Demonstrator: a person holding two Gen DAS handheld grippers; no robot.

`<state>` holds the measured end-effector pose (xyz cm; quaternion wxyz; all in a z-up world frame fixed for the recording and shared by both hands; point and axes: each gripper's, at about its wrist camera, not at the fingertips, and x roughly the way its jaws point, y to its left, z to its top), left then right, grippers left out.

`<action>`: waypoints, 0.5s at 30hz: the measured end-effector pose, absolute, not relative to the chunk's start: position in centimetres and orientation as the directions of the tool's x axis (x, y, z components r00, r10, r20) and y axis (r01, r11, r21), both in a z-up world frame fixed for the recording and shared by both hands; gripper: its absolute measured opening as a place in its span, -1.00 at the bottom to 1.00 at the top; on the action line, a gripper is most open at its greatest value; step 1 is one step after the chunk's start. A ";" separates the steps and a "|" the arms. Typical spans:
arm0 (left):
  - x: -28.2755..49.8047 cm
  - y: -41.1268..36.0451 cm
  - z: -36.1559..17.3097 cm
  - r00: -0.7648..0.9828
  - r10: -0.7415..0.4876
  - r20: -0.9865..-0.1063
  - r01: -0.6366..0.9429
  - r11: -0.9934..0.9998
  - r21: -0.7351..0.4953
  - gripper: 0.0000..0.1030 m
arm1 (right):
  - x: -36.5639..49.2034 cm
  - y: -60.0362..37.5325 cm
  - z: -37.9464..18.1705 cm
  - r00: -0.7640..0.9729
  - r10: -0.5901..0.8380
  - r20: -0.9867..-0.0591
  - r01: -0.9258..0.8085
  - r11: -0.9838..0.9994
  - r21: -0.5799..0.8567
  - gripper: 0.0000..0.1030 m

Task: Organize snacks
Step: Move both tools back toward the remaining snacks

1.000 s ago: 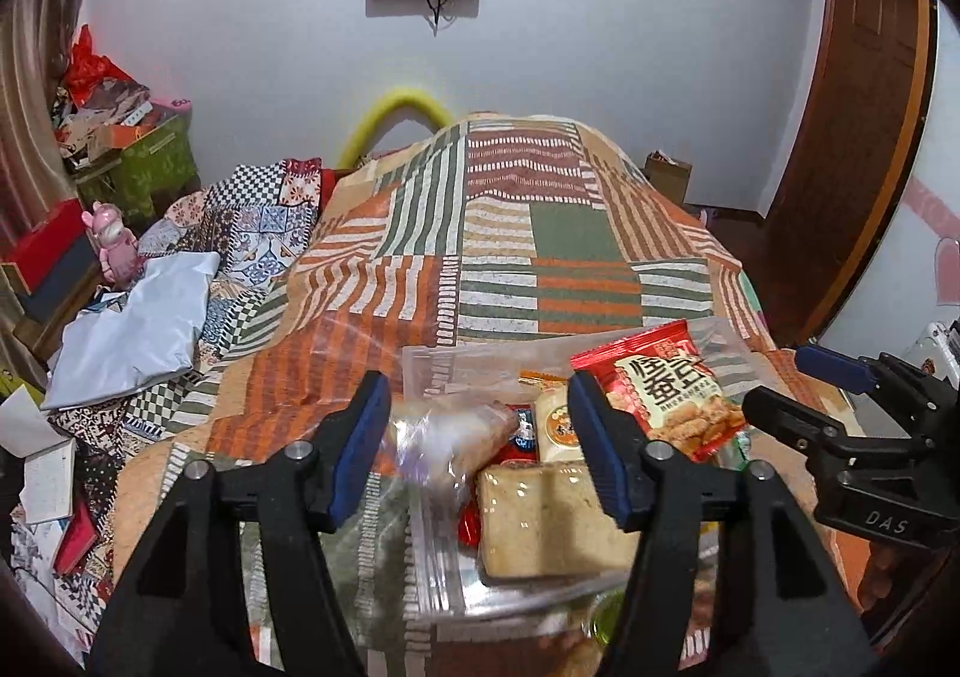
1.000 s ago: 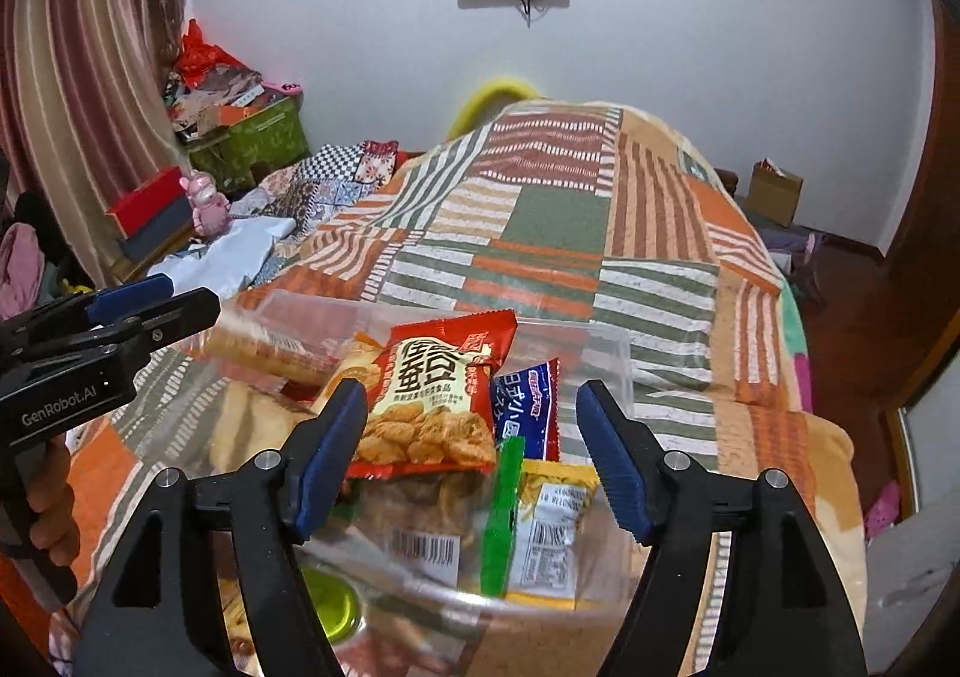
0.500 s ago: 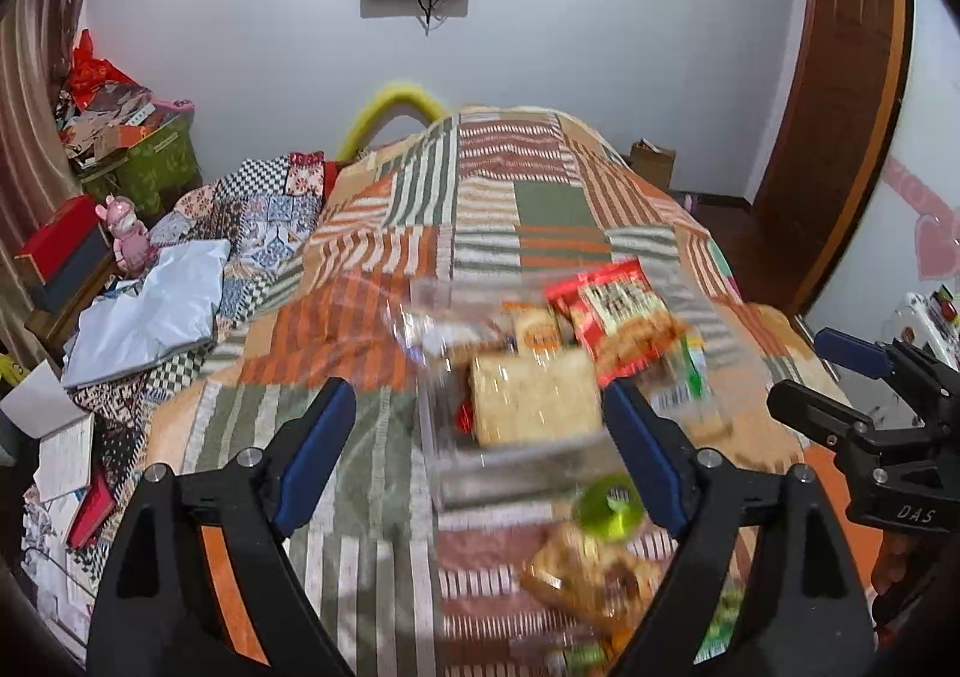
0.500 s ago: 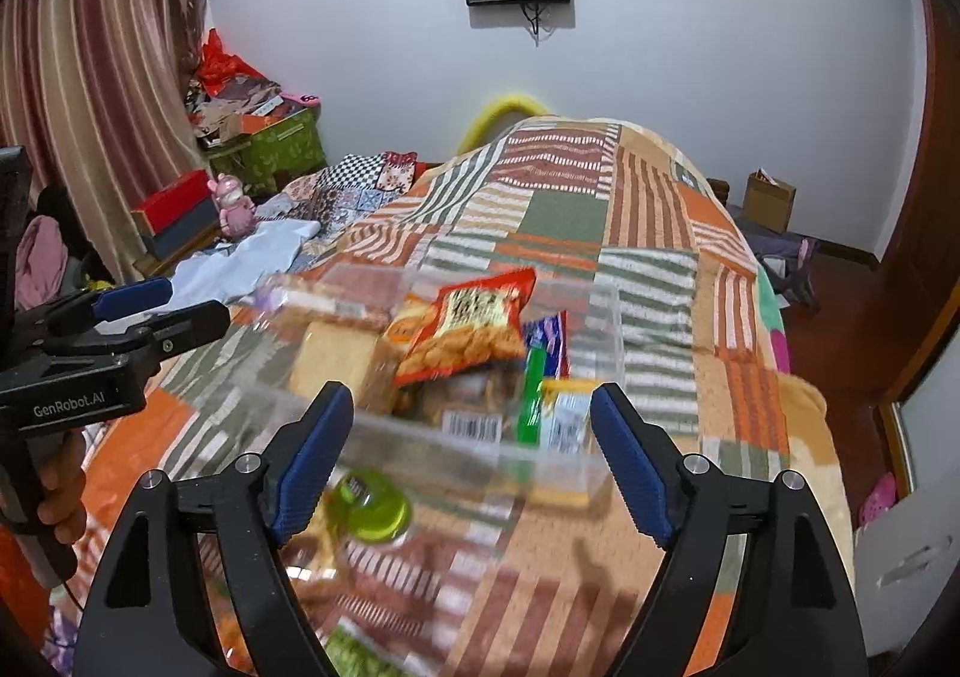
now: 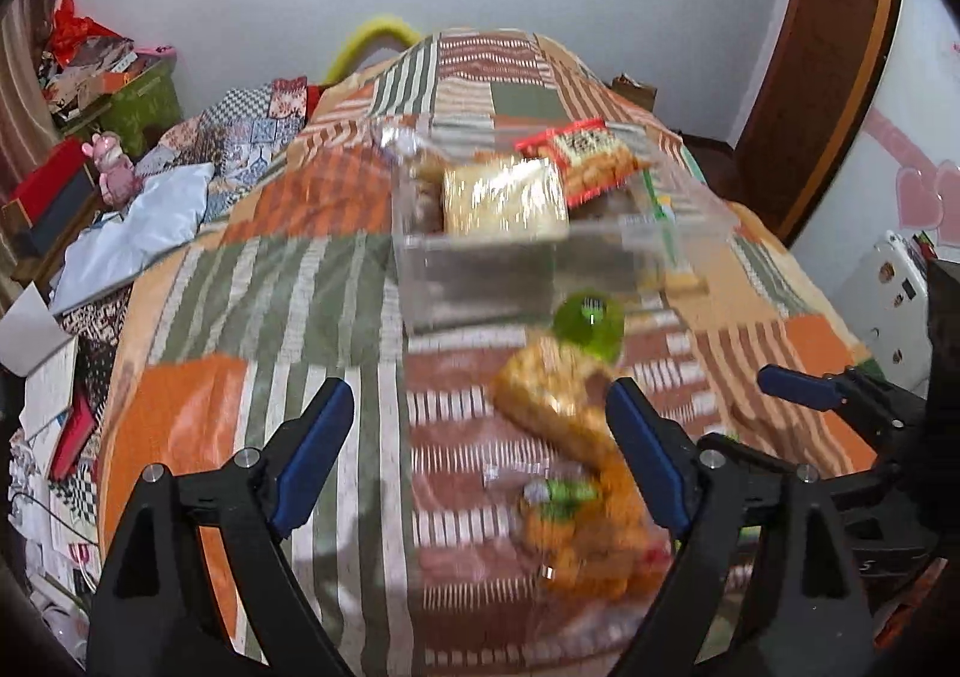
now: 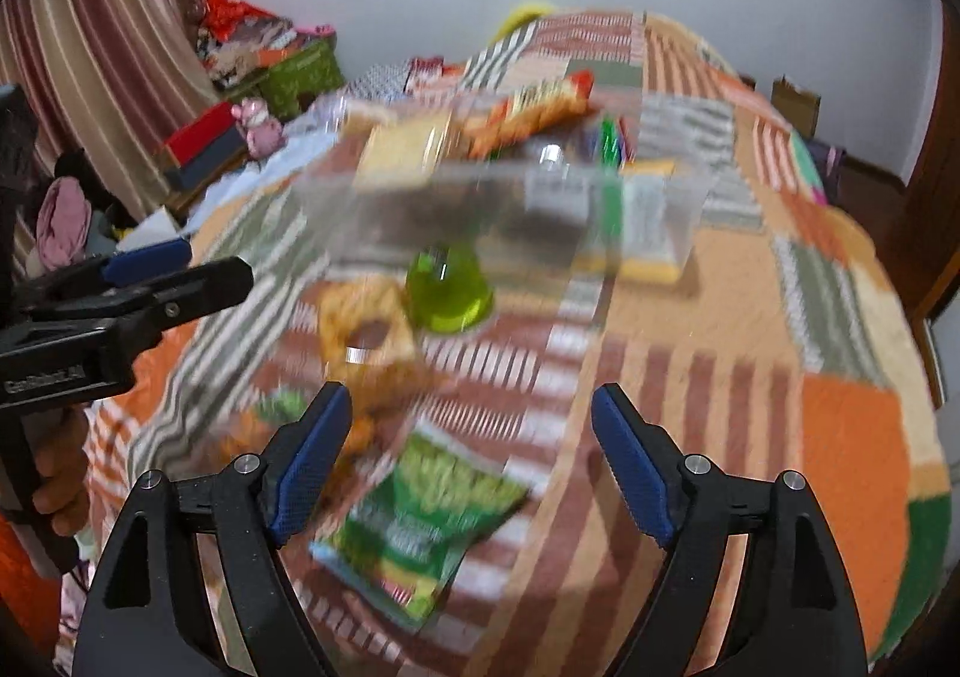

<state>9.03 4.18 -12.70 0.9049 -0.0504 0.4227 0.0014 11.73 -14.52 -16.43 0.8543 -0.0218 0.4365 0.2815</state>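
Both sets of blue-padded fingers stand spread and empty above a patchwork bed (image 5: 300, 287), the left gripper (image 5: 480, 455) and right gripper (image 6: 471, 455) having just been opening with nothing between them. Ahead of both, beyond the fingertips, sits a clear plastic bin (image 5: 540, 269) packed with snacks, a red packet (image 5: 582, 161) on top. A green jelly cup (image 6: 447, 287) lies just before it, and a green snack bag (image 6: 420, 515) rests between the right fingers.
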 end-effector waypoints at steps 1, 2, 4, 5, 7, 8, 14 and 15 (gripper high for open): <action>8.6 4.2 -13.0 0.639 -0.042 -0.768 -0.046 0.995 -0.093 0.68 | 11.5 -14.4 -16.9 0.447 0.464 -0.765 -0.501 0.838 0.216 0.55; 8.3 4.1 -13.3 0.631 -0.049 -0.774 -0.046 0.994 -0.100 0.68 | 11.2 -14.3 -17.2 0.437 0.467 -0.769 -0.504 0.835 0.220 0.55; 7.7 4.0 -13.6 0.622 -0.059 -0.781 -0.040 0.993 -0.107 0.67 | 10.7 -13.8 -18.1 0.414 0.457 -0.787 -0.515 0.831 0.212 0.55; 7.5 3.8 -13.7 0.618 -0.062 -0.783 -0.036 0.994 -0.107 0.67 | 10.5 -13.6 -18.4 0.407 0.450 -0.795 -0.520 0.830 0.203 0.55; 7.2 3.4 -14.1 0.613 -0.066 -0.787 -0.029 0.994 -0.107 0.67 | 10.0 -13.4 -19.0 0.399 0.436 -0.807 -0.530 0.828 0.186 0.55; 7.1 3.2 -14.2 0.609 -0.072 -0.790 -0.023 0.994 -0.108 0.68 | 9.9 -13.4 -19.2 0.404 0.430 -0.807 -0.532 0.828 0.175 0.55; 6.7 1.0 -15.1 0.585 -0.111 -0.804 0.028 0.993 -0.117 0.68 | 9.5 -14.5 -19.1 0.422 0.432 -0.797 -0.521 0.835 0.177 0.21; 6.6 0.6 -15.3 0.580 -0.115 -0.807 0.034 0.993 -0.117 0.68 | 9.6 -14.9 -19.0 0.425 0.431 -0.796 -0.516 0.838 0.178 0.08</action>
